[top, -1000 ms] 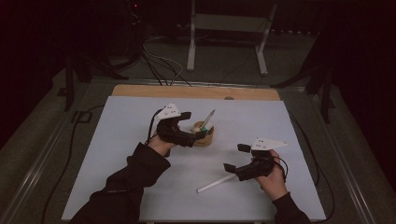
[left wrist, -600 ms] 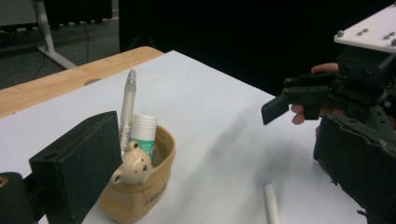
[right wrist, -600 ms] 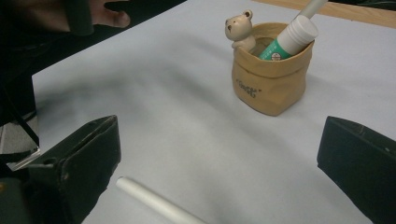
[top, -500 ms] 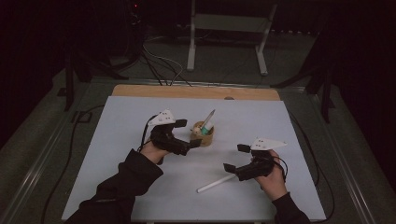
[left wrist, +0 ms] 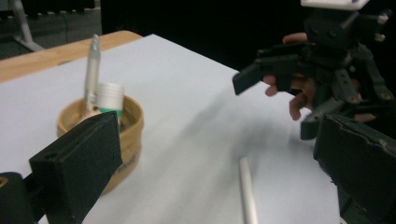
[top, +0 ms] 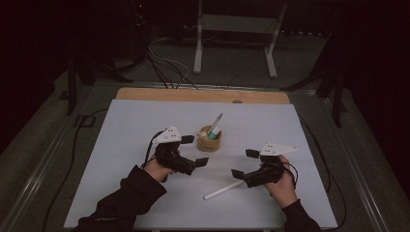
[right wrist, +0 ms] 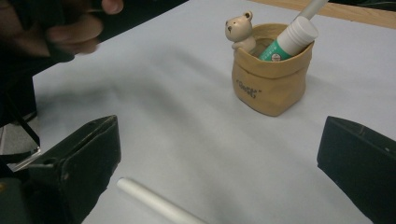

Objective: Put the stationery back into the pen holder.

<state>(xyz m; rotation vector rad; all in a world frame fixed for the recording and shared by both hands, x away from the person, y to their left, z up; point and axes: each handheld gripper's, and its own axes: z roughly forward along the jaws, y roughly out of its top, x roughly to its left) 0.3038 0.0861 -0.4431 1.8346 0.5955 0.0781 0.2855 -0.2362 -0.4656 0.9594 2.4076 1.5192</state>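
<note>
Pulled back from the tan pen holder (top: 210, 140), the left gripper (top: 194, 150) now hovers spread and empty beside it, so its delivery looks done. Right gripper (top: 244, 164), also spread, hangs above the white pen (top: 223, 189) lying on the table.

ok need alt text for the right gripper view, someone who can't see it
A tan pen pot with a small bear figure on its rim stands on a pale table, holding a green-and-white tube. A white stick lies in front, between the open right gripper and its black fingers.
</note>
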